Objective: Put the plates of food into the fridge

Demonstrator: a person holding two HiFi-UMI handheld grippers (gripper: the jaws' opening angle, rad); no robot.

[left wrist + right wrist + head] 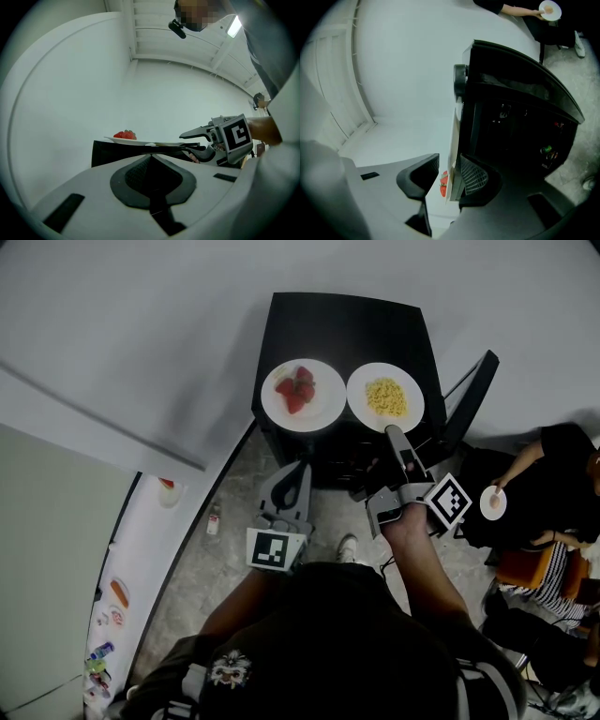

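Two white plates stand on top of a black cabinet [347, 324]: one with strawberries [302, 395], one with yellow food [385, 397]. My right gripper [395, 435] lies level at the near rim of the yellow-food plate. In the right gripper view the rim [453, 140] stands edge-on between the jaws of the right gripper [447, 165]; one pad [474, 177] lies against it and the other is apart, so the gripper is open. My left gripper [294, 472] hangs shut in front of the cabinet, below the strawberry plate [123, 138]. The left gripper [151, 158] holds nothing.
An open white door [131, 587] with small items on its shelves stands at lower left. A black chair [473, 395] leans beside the cabinet. A seated person [553, 484] at right holds a small plate [493, 502]. A small bottle [215, 519] lies on the floor.
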